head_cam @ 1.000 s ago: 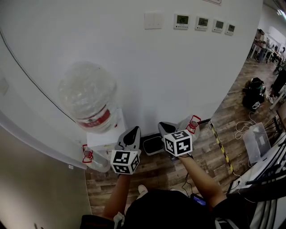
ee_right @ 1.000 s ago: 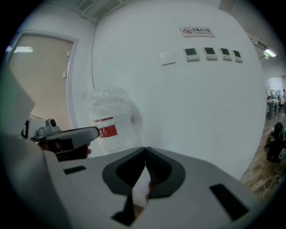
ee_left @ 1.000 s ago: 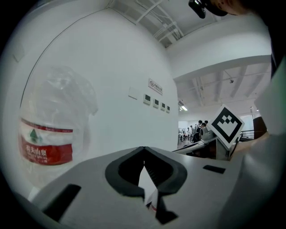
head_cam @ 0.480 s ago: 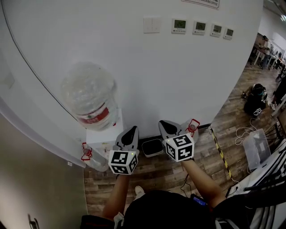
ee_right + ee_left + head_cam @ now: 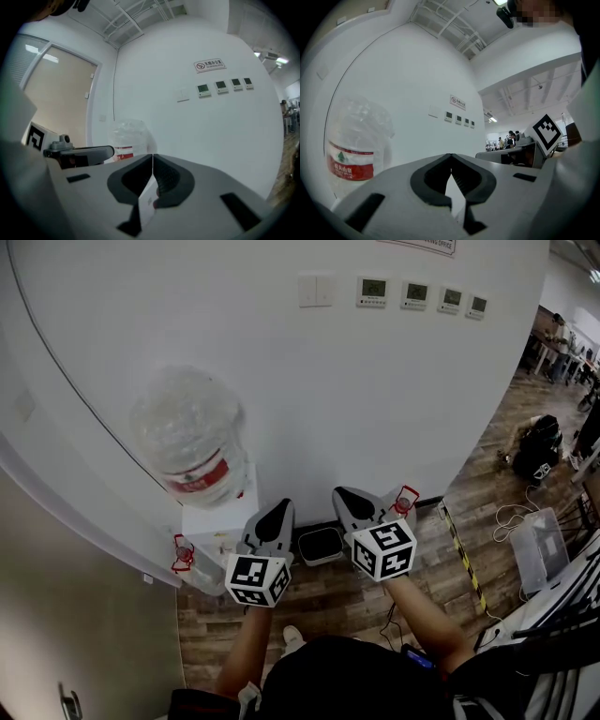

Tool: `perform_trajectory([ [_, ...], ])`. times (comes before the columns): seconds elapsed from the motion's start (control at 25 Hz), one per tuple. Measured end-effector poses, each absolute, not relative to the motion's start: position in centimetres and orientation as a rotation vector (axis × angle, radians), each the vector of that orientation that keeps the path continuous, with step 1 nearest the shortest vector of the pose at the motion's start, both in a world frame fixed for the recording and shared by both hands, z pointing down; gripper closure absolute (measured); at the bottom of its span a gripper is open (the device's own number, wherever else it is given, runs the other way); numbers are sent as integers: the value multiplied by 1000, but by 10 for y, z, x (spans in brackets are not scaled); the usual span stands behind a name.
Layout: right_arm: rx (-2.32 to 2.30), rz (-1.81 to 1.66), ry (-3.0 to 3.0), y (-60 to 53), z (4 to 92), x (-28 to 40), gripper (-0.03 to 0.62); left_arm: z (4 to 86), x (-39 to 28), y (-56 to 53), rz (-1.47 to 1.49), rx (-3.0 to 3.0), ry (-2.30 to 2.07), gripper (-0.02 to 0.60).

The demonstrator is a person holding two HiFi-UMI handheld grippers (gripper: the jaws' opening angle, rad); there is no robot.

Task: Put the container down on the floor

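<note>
Left claw clenched, right claw clenched, water bottle, red label, print unreadable.

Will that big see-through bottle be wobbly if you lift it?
It may tip: the bottle looks wider than the white stand under it. Its clear wall looks crinkly, so probably thin and squashy. Being round, it could roll if laid sideways.

White characters are printed on the red label of the water bottle, too blurred to be read; the print on the wall sign is too small.
</note>
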State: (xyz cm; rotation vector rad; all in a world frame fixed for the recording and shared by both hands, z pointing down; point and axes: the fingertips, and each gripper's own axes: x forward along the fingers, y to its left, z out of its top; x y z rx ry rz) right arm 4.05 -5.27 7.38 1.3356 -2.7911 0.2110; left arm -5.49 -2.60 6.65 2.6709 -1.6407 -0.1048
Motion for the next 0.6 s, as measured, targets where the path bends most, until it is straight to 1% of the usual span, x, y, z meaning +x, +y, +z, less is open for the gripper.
perform_trajectory([
  [0.6, 1327, 225, -2772, -49, 75, 42, 565, 68, -52, -26, -73, 2678, -1645, 563],
])
